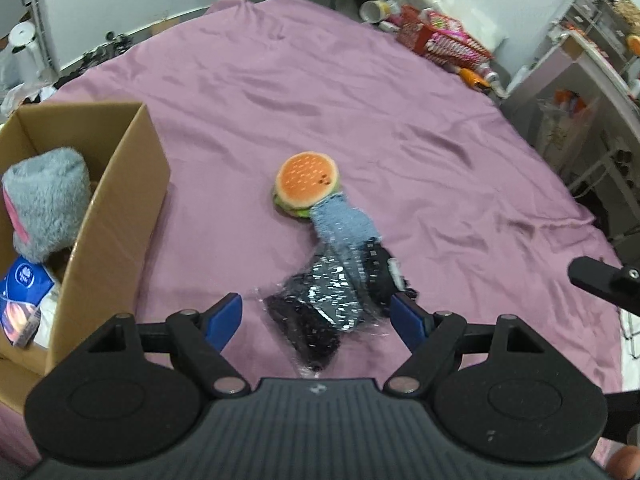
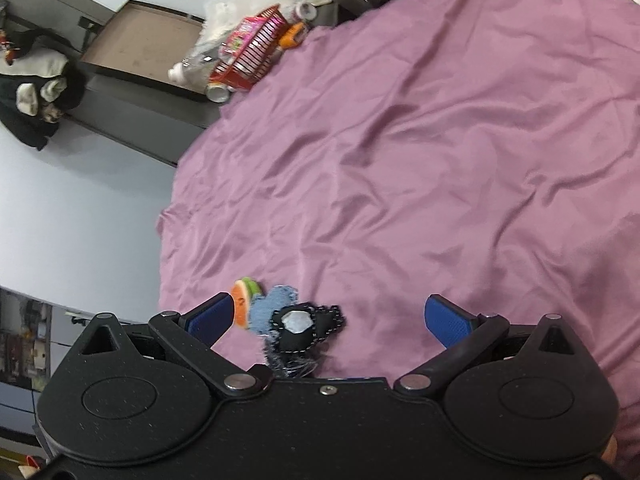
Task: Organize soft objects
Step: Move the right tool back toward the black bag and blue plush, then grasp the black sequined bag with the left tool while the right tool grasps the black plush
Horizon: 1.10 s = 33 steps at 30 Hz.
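Closest to the left wrist camera, the left claw (image 1: 316,316) stands wide open with nothing between its blue pads; a crinkly clear bag of dark fabric (image 1: 320,312) lies in the gap on the sheet, and the right-hand pad sits just beside or against the bag's edge, though contact cannot be told.

Largest of all is the bed, covered in a smooth, slightly shiny mauve sheet (image 1: 360,112) with soft wrinkles running across it. At its left side an open brown cardboard box (image 1: 120,208) with plain, stiff walls holds a shaggy grey plush (image 1: 44,200) with a pink strip, and below that a blue and white packet (image 1: 22,292). Beyond the far right corner of the bed a red slatted basket (image 1: 440,40) holds bright packets.

On the sheet near the middle, a fuzzy pale blue cloth (image 1: 344,228) overlaps the upper end of the bagged dark fabric, and a small round plush hamburger (image 1: 308,180), with an orange bun and a green edge, touches the cloth's far end.

From the right wrist camera, the right claw (image 2: 336,320) is likewise spread wide and holds nothing, with the same little pile beside its left pad. A black heart-shaped piece (image 2: 308,328) with a pale centre lies on the pile.
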Motion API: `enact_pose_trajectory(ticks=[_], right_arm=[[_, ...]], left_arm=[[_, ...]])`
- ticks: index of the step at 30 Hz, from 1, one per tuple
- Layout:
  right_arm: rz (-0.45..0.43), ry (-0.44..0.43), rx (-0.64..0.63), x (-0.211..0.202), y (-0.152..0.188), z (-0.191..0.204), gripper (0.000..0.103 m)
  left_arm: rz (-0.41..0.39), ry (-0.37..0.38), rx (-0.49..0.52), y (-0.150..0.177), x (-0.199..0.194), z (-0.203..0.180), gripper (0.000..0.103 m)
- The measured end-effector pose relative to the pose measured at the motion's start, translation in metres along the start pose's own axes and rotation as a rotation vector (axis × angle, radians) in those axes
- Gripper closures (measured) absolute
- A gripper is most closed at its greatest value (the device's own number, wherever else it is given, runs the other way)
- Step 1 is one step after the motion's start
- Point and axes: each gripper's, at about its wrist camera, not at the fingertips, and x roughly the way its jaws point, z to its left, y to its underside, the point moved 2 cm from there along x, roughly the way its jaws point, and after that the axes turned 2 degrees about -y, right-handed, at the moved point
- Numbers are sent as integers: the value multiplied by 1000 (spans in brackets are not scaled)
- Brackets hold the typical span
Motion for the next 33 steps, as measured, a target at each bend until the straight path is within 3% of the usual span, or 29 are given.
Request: enact_pose_trajectory(ticks=[4,9,11,14,21,28,33], right_arm=[[30,-4,-4,14,2,3,1],[80,-25,-18,32,7,11,3],[113,-47,10,42,9,9,13],[164,-70,70,57,14,3,21],[164,-46,98,75,17,2,24],[155,-19,130,90,18,-3,26],[132,14,72,99,18,6,27]], left_arm=[[7,-41,-15,2,13,3,24],[35,-18,-92,2,29,14,25],[46,3,-142,2,35,18,27],[70,66,-200,5,42,22,37],[103,157,-251,6,50,22,63],[114,166,-219,-1,47,26,68],[114,148,-206,-8,43,35,68]])
